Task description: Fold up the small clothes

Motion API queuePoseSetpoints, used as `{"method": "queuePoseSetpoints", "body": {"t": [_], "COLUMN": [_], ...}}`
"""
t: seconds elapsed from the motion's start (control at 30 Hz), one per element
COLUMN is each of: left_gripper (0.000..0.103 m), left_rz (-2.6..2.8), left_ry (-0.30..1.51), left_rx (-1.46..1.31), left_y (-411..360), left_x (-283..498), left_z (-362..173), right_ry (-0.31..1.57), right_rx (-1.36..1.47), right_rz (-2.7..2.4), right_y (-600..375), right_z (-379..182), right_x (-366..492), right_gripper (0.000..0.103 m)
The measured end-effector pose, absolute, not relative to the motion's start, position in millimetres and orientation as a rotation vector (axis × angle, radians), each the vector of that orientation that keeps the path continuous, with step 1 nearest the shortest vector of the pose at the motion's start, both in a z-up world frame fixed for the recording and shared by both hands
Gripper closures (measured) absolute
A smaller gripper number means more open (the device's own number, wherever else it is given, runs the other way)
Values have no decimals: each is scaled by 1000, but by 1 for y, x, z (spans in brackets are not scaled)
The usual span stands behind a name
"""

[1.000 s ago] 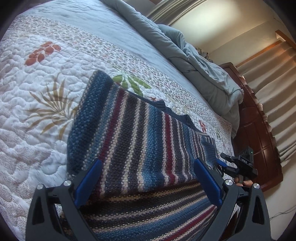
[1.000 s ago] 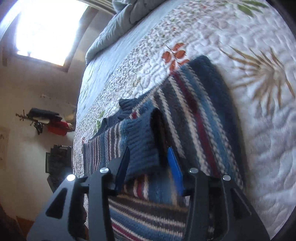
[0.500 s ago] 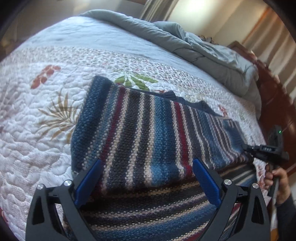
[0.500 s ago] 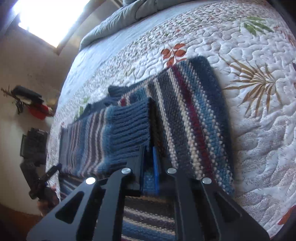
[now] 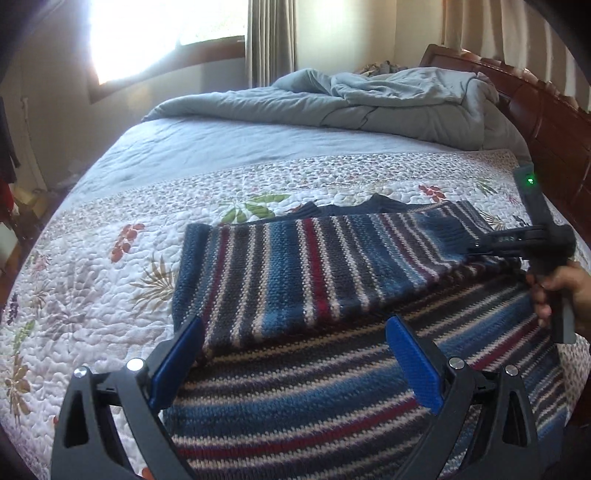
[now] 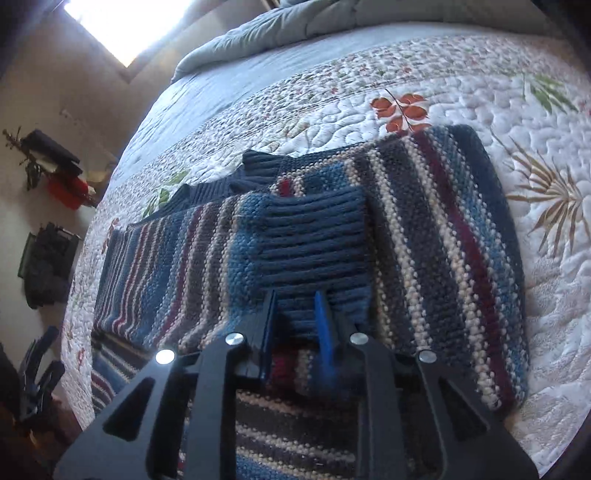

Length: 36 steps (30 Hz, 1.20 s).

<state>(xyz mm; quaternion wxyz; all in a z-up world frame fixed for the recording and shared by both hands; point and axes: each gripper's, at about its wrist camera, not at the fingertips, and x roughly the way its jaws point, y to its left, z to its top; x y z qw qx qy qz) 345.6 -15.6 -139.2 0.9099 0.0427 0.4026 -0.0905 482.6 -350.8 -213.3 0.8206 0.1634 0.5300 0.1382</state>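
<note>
A striped knit sweater (image 5: 314,266) in blue, grey, cream and maroon lies on the quilted bed, with both sleeves folded across its body. My left gripper (image 5: 295,354) is open and empty, just above the sweater's body. My right gripper (image 6: 295,314) is partly closed around the dark blue ribbed cuff (image 6: 314,240) of the sleeve lying across the sweater. In the left wrist view the right gripper (image 5: 476,249) shows at the right, at the same cuff (image 5: 447,230).
The sweater lies on a floral white quilt (image 5: 92,280). A grey duvet (image 5: 369,99) is bunched at the head of the bed by a dark wooden headboard (image 5: 554,122). A window (image 5: 162,33) is behind. Shelves with dark items (image 6: 48,266) hang on the wall.
My right gripper closed tight on the cuff and carried the sleeve across the sweater, and its fingers have now spread a little. My left gripper has lifted and tilted up, still open.
</note>
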Motion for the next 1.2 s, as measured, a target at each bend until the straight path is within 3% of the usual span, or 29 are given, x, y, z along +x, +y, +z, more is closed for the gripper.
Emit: {"method": "queuePoseSetpoints", "body": {"t": [0.1, 0.27, 0.33, 0.47, 0.77, 0.9, 1.2], "left_gripper": [4, 4, 4, 4, 4, 4, 4], "left_rz": [-187, -196, -202, -208, -206, -255, -312], "left_ry": [811, 791, 783, 787, 824, 868, 901], "left_rx": [103, 109, 105, 108, 89, -61, -523], "left_y": [-24, -32, -34, -38, -23, 13, 106], "left_x": [327, 297, 280, 248, 175, 141, 84], "left_z": [-124, -100, -87, -70, -61, -70, -107], "right_ry": [1089, 1052, 1028, 1012, 976, 959, 972], "right_rx": [371, 387, 389, 442, 517, 544, 636], "right_rz": [326, 397, 407, 432, 413, 387, 341], "right_y": [-353, -350, -349, -356, -374, -390, -430], "right_z": [-195, -160, -146, -135, -112, -102, -121], "right_x": [470, 424, 394, 335, 219, 175, 99], "right_gripper": [75, 71, 60, 60, 30, 17, 13]}}
